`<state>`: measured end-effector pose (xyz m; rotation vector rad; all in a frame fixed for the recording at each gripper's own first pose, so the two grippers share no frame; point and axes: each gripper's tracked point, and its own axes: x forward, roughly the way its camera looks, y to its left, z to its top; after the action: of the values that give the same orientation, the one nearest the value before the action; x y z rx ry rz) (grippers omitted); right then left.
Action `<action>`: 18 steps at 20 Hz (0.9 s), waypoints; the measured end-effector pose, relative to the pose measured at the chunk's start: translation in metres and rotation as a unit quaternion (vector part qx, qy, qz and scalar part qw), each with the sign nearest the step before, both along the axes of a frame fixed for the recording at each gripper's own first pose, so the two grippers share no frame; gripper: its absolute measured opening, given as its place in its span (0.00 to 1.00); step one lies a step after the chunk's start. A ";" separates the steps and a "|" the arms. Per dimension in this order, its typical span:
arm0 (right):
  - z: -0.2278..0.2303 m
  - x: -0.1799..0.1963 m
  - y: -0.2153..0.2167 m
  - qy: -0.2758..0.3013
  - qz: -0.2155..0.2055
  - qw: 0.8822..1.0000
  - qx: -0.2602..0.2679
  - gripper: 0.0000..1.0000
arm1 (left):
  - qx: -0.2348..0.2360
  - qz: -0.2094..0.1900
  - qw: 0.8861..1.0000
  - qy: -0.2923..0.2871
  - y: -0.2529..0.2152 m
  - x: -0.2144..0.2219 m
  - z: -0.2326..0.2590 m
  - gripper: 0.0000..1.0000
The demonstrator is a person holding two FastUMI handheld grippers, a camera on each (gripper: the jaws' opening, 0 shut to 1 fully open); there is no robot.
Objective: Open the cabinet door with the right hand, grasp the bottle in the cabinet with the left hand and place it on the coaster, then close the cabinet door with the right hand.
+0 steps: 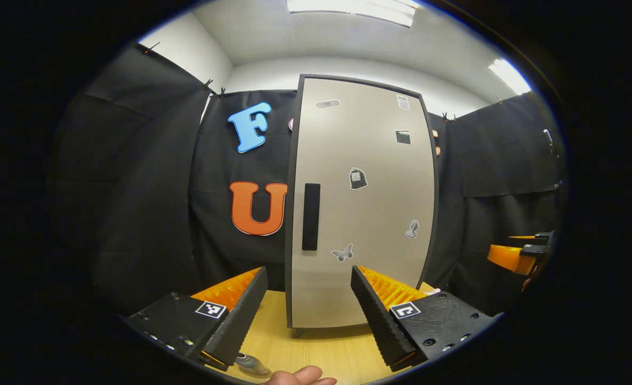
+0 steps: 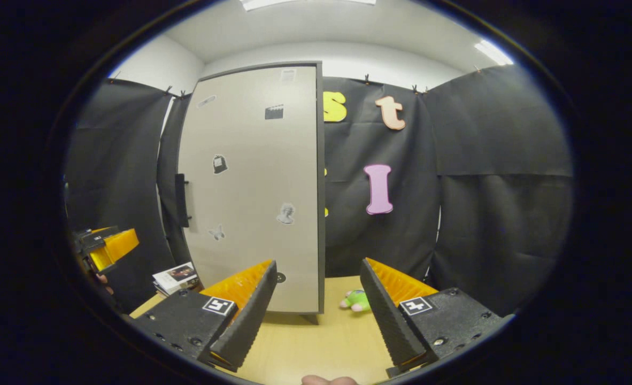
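Risk lies at the slim black handle (image 1: 310, 216) of the closed beige cabinet door (image 1: 361, 203) at the wooden counter's (image 1: 321, 353) far edge, bottle hidden behind: both grippers (image 1: 309, 302) (image 2: 318, 299) hover back, jaws open, and a shallow right-hand hook could slip off.

We count one cabinet (image 1: 361, 203) with one door handle (image 1: 310, 216) and six stickers on its door, two grippers, one small stack of booklets (image 2: 176, 277), and one green plush toy (image 2: 356, 300).
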<state>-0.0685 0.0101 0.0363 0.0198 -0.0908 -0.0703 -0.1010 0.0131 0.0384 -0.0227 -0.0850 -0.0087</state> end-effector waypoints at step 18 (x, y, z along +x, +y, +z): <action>0.005 -0.024 0.044 -0.019 -0.014 1.000 -0.016 0.98 | -0.009 -0.029 0.999 0.012 0.025 0.003 -0.008 0.95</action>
<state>-0.0926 0.0541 0.0408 -0.0116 -0.1308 -0.0960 -0.0984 0.0381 0.0300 -0.0433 -0.0611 -0.0665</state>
